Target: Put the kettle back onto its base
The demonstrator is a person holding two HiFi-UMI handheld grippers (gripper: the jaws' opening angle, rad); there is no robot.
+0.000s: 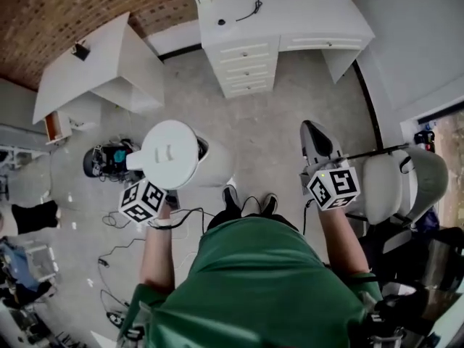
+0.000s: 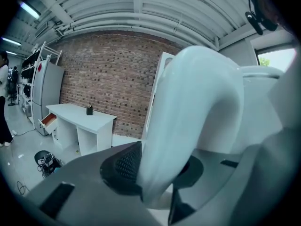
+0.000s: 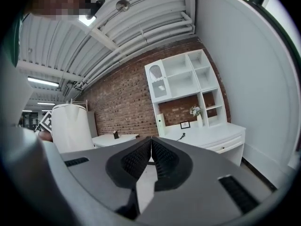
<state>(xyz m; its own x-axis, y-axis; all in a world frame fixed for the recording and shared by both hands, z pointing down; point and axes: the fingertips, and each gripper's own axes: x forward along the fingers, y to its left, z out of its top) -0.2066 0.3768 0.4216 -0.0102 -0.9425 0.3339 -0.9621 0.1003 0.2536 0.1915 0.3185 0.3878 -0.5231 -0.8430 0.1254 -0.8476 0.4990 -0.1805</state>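
Note:
A white electric kettle (image 1: 177, 155) hangs in the air in front of the person, lid up, well above the floor. My left gripper (image 1: 147, 187) is shut on its curved white handle (image 2: 188, 126), which fills the left gripper view between the two dark pads. The kettle's body (image 3: 70, 127) also shows at the left of the right gripper view. My right gripper (image 1: 317, 145) is held at the same height to the right, jaws shut with the pads touching and nothing between them (image 3: 151, 163). No kettle base shows in any view.
A white desk with drawers (image 1: 279, 31) stands ahead with a small dark object and cable on top. A second white desk (image 1: 101, 67) stands at the left by the brick wall. Cables and a dark device (image 1: 109, 162) lie on the floor. A white chair (image 1: 402, 183) is at the right.

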